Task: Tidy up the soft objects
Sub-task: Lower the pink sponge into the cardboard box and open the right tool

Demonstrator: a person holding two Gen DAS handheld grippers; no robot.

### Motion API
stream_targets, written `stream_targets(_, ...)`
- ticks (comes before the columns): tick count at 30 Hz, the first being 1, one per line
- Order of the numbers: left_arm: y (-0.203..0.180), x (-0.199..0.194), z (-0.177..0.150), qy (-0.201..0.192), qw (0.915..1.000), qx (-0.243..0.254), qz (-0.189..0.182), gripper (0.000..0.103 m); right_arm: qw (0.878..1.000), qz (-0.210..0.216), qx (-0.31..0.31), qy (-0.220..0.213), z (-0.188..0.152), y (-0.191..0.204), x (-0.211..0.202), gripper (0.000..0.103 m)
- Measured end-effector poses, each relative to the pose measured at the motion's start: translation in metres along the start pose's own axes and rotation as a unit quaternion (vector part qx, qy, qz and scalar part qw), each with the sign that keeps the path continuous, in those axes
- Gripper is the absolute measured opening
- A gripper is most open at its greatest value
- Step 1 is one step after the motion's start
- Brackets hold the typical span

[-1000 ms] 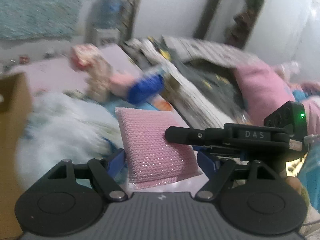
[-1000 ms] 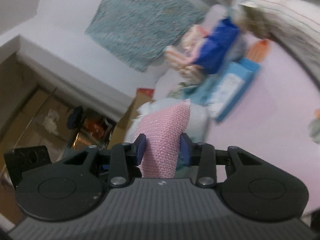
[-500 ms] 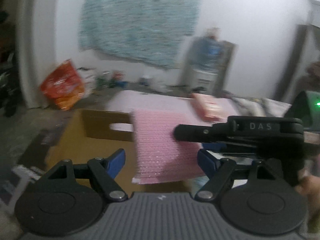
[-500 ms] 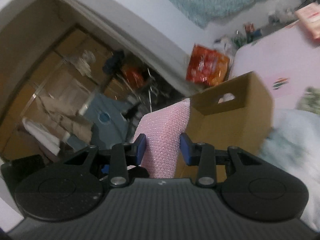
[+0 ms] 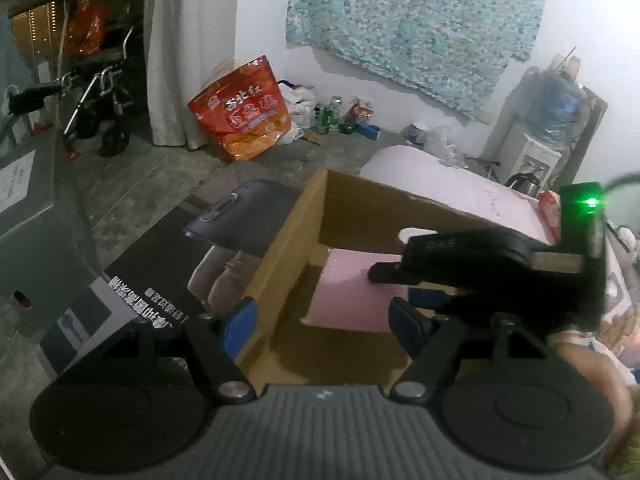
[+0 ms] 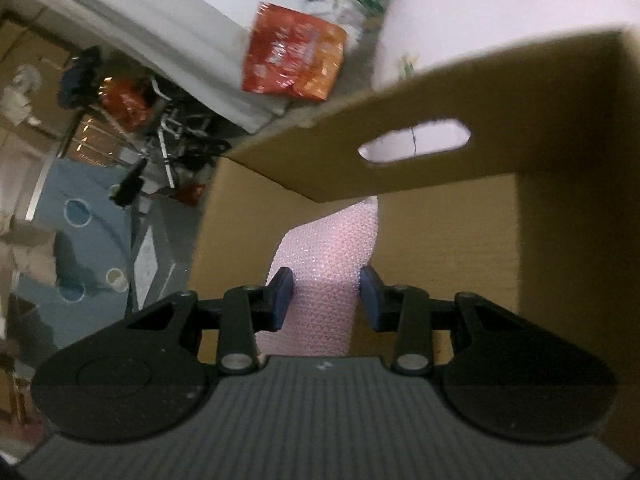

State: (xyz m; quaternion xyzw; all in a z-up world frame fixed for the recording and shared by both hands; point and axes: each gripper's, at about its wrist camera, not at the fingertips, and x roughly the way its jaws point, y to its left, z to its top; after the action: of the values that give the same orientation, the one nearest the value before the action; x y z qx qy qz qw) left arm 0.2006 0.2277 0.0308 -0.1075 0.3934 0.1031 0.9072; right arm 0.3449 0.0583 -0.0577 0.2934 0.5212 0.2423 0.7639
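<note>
My right gripper (image 6: pixel 325 300) is shut on a pink knitted sponge cloth (image 6: pixel 328 256) and holds it inside an open cardboard box (image 6: pixel 440 92). In the left wrist view the same pink cloth (image 5: pixel 352 292) hangs within the box (image 5: pixel 280 248), with the right gripper's black body (image 5: pixel 472 268) over it. My left gripper (image 5: pixel 324 320) is open and empty, with its jaws spread over the box's near left wall.
A pink-covered bed (image 5: pixel 448 184) lies behind the box. An orange-red bag (image 5: pixel 244 108) stands on the floor by the wall. A dark printed box (image 5: pixel 132 280) and a grey case (image 5: pixel 244 216) lie left of the cardboard box. A wheelchair (image 5: pixel 100 100) stands at the far left.
Both grippers swung from the cluttered bed to the cardboard box. The right gripper carried the pink cloth down into the box. The left gripper stayed open.
</note>
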Motion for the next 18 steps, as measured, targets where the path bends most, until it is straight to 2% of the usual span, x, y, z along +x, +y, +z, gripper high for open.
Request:
stream_targets(9,0.010,-0.005,-0.014,-0.004,1.0000,-0.007,-0.005,0.074,1.000,-0.011,-0.010,0.006,-0.011,-0.011,0.037,0.041)
stream_targets(11,0.010,-0.007,-0.015,-0.004,0.9999,-0.007,-0.006,0.074,1.000,-0.012,-0.005,0.016,-0.007,-0.014,0.043,0.047)
stream_targets(13,0.009,-0.011,-0.017,-0.008,0.9999,-0.007,-0.006,0.075,1.000,-0.014,0.006,0.024,-0.005,-0.016,0.043,0.071)
stream_targets(14,0.008,-0.014,-0.017,-0.009,0.9999,-0.008,-0.005,0.076,1.000,-0.016,0.008,0.020,-0.005,-0.016,0.039,0.077)
stream_targets(15,0.007,-0.017,-0.017,-0.012,0.9999,-0.007,-0.004,0.076,1.000,-0.016,0.006,0.015,-0.004,-0.015,0.040,0.081)
stream_targets(18,0.003,-0.029,-0.019,-0.020,0.9998,-0.005,-0.004,0.076,1.000,-0.002,0.006,0.011,-0.002,-0.012,0.026,0.082)
